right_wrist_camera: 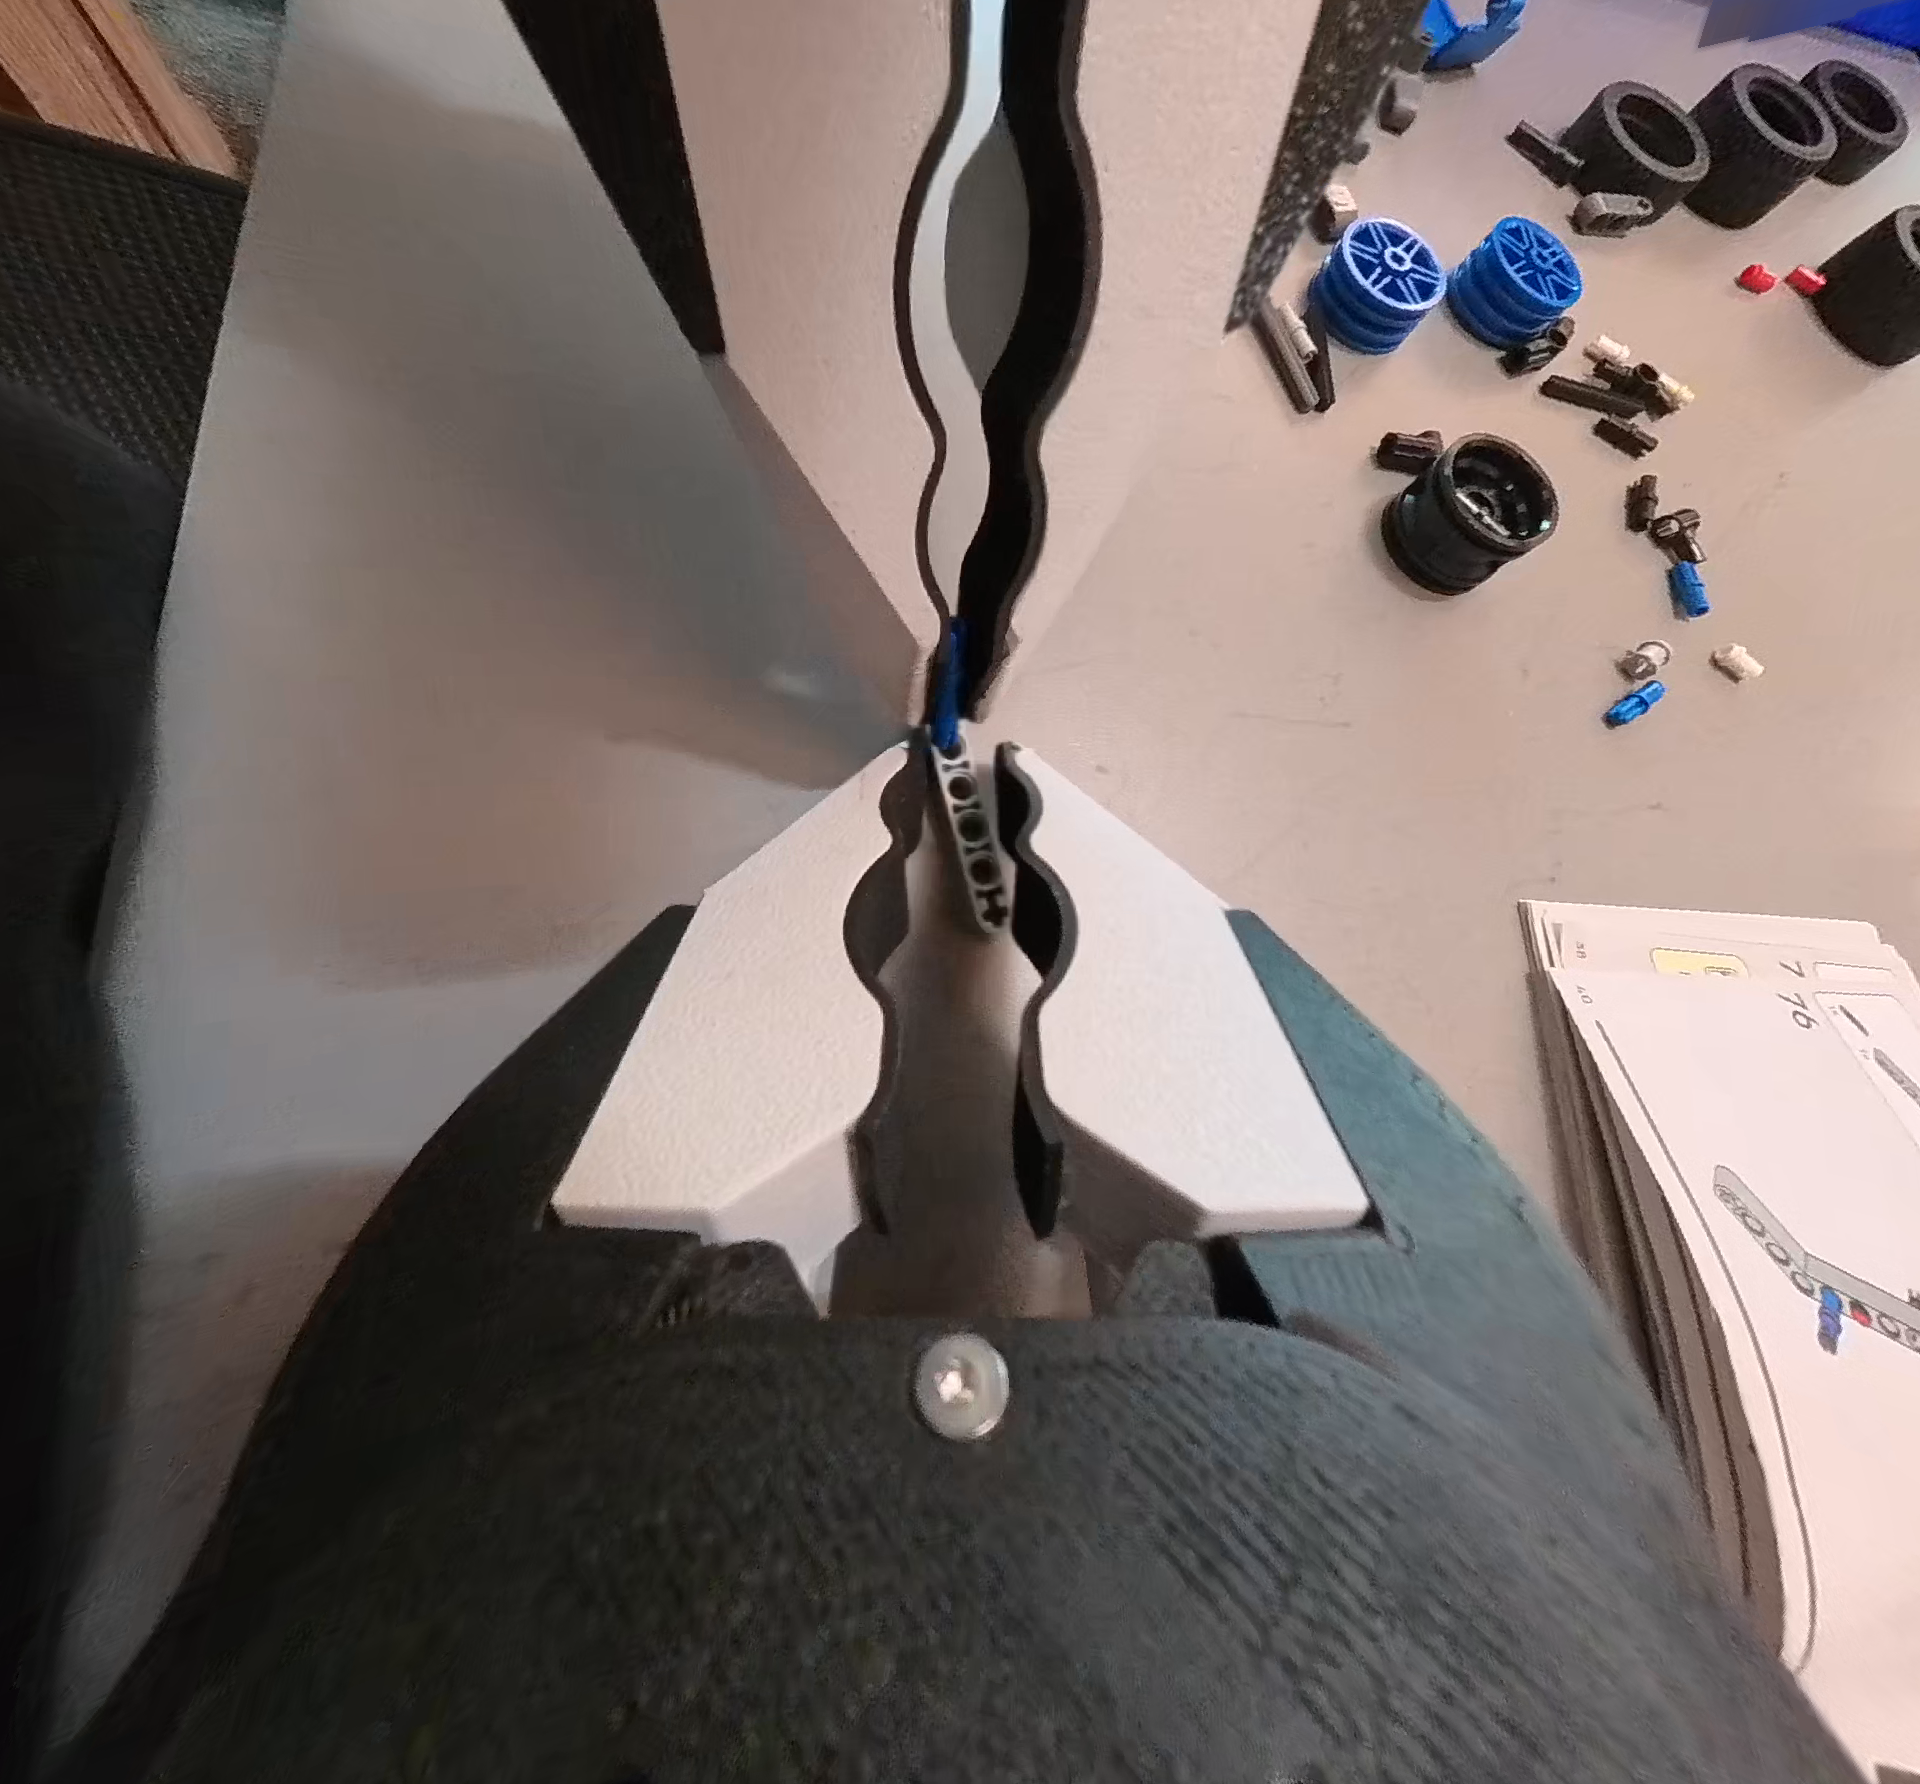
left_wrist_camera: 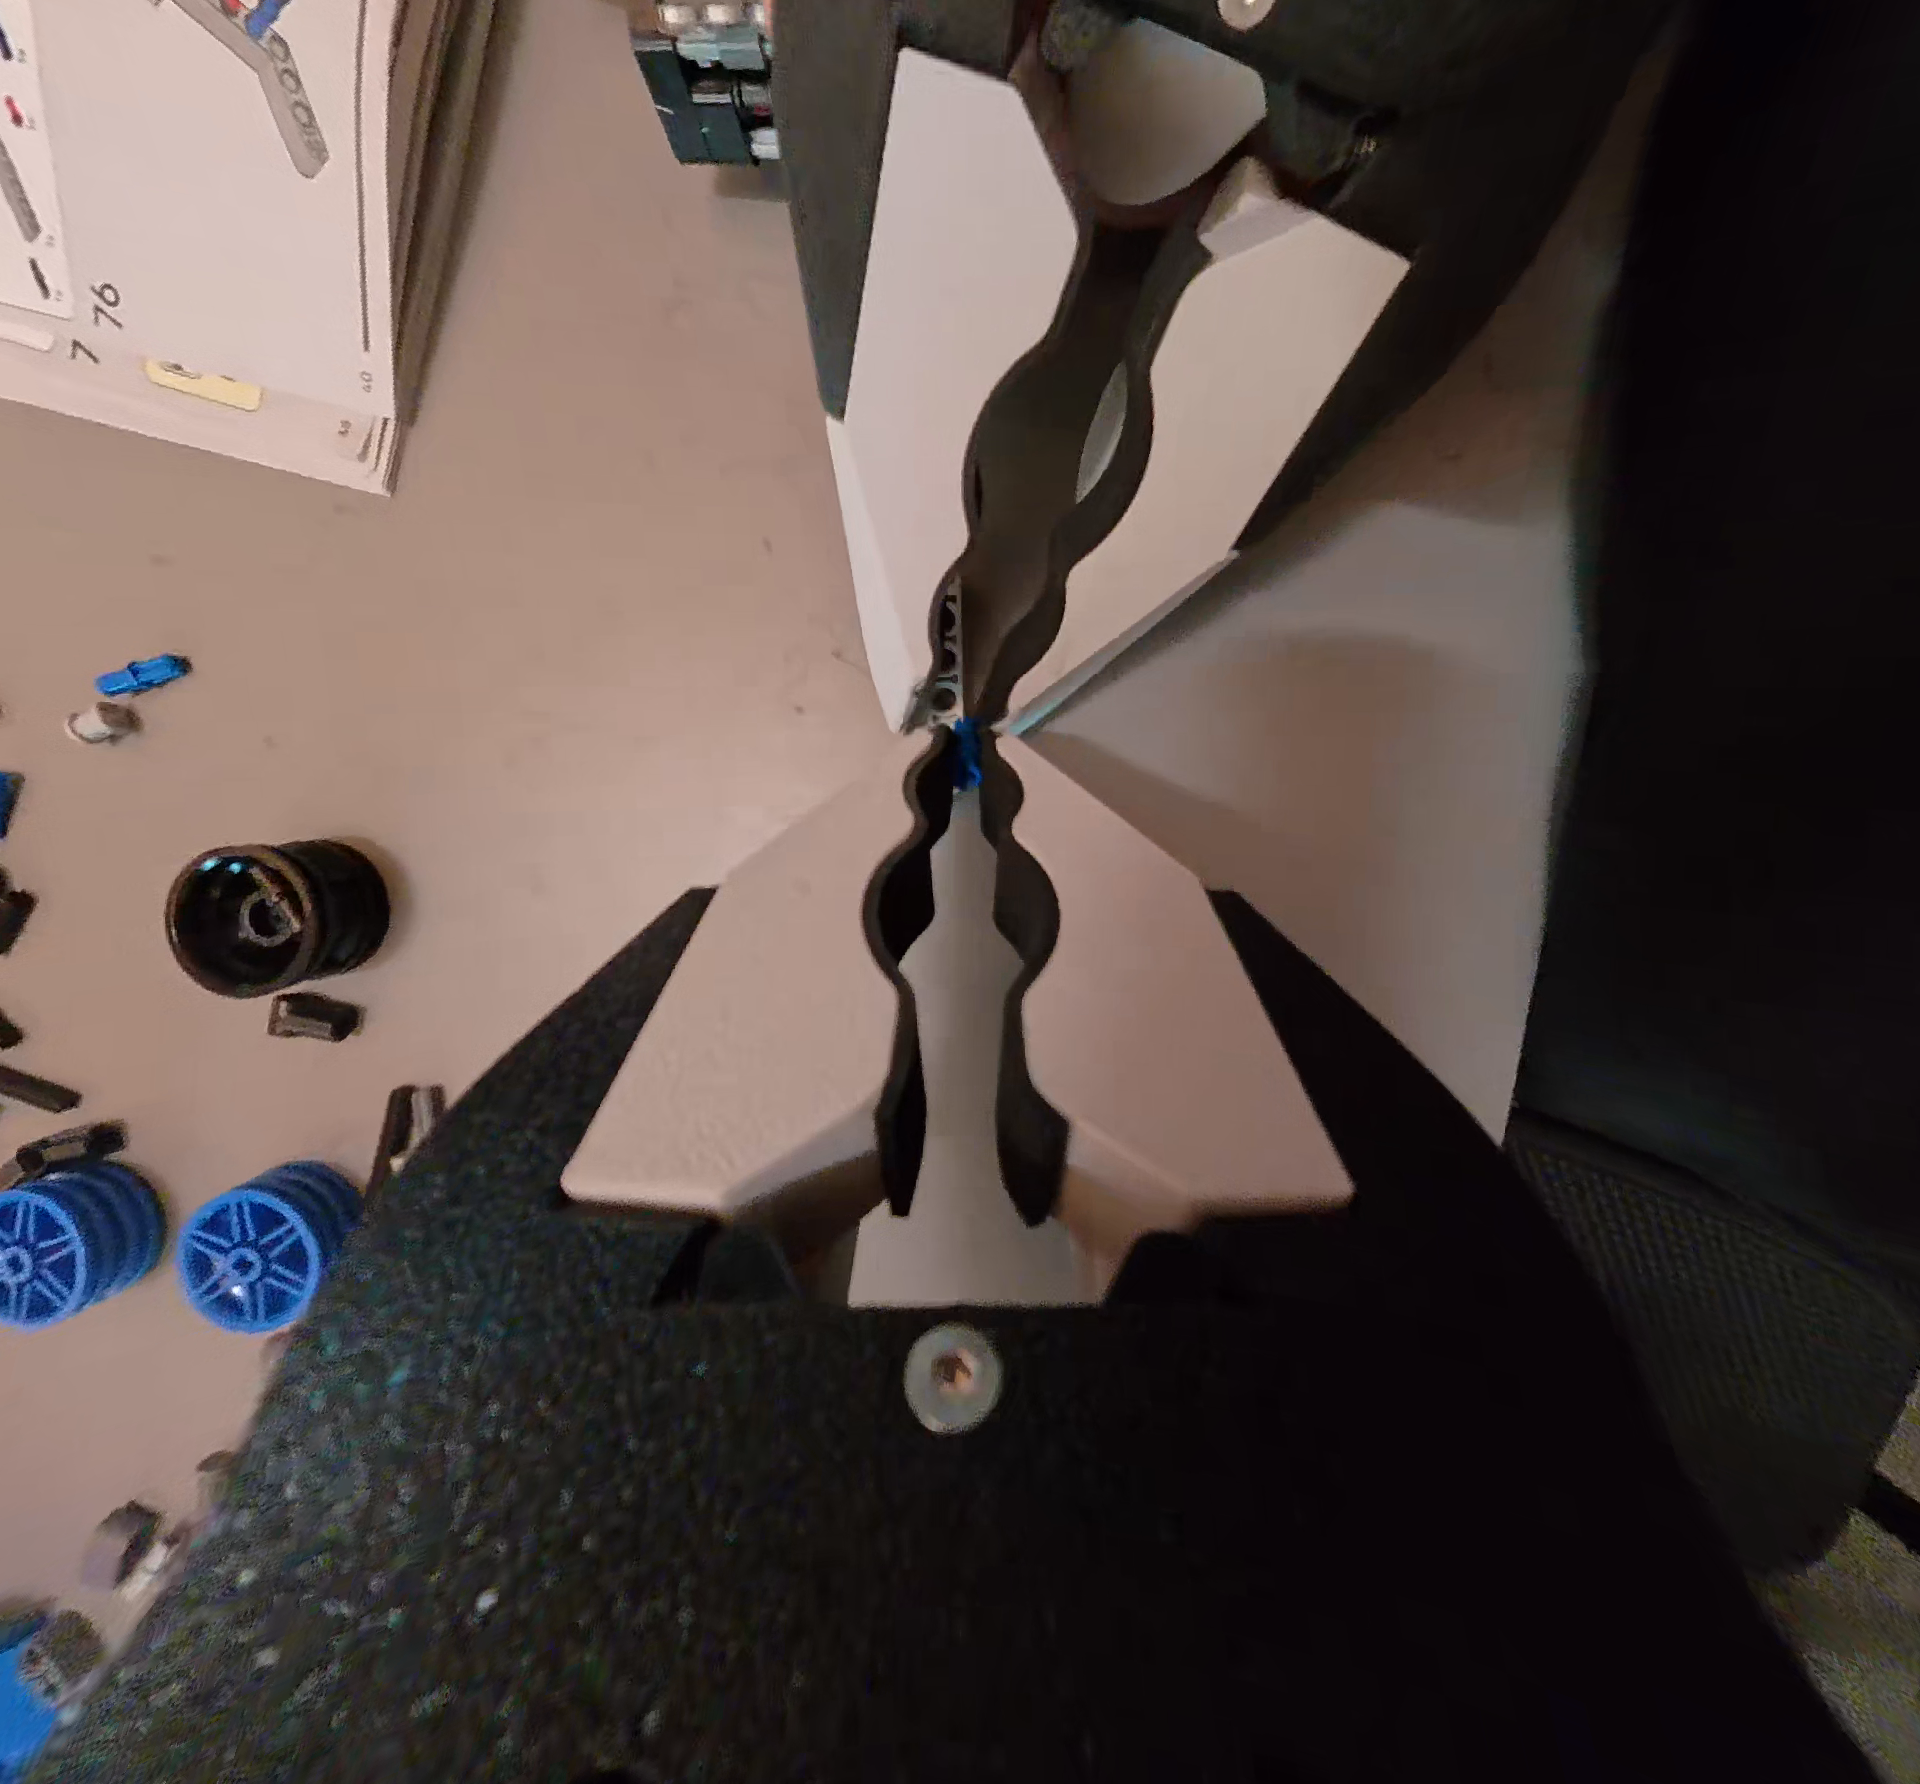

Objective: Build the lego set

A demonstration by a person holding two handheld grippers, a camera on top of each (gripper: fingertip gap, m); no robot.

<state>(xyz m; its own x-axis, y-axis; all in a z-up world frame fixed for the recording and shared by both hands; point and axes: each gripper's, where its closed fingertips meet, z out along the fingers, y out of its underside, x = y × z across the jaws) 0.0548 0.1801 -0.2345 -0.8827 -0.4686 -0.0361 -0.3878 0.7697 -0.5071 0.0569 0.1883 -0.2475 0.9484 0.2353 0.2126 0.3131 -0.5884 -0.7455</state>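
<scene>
Pale beige tabletop (right_wrist_camera: 1299,799), matte, a few scuffs; carpet and a wood-toned edge show off the table at 11 o'clock in the right wrist view, dark mesh chair fabric at 9. The two grippers meet tip to tip mid-frame in both views. Left gripper (left_wrist_camera: 961,766) is clamped on a small blue pin (left_wrist_camera: 966,758) right at its tips. Right gripper (right_wrist_camera: 961,778) is clamped on a grey holed beam (right_wrist_camera: 975,841), which runs back between its wavy pads; the pin's end touches the beam's end hole. Each gripper's body fills the 6 o'clock half of its own view and blocks the table behind.

Around, right wrist view: open instruction booklet (right_wrist_camera: 1714,1163) at 4 o'clock, two blue wheel hubs (right_wrist_camera: 1444,280) at 1, black tyres (right_wrist_camera: 1745,134) farther at 1, a black hub (right_wrist_camera: 1470,513) at 2, loose black, blue, white and red small parts (right_wrist_camera: 1621,404) scattered between them. Left wrist view: a partly built grey-and-dark model (left_wrist_camera: 707,51) at 12 o'clock.
</scene>
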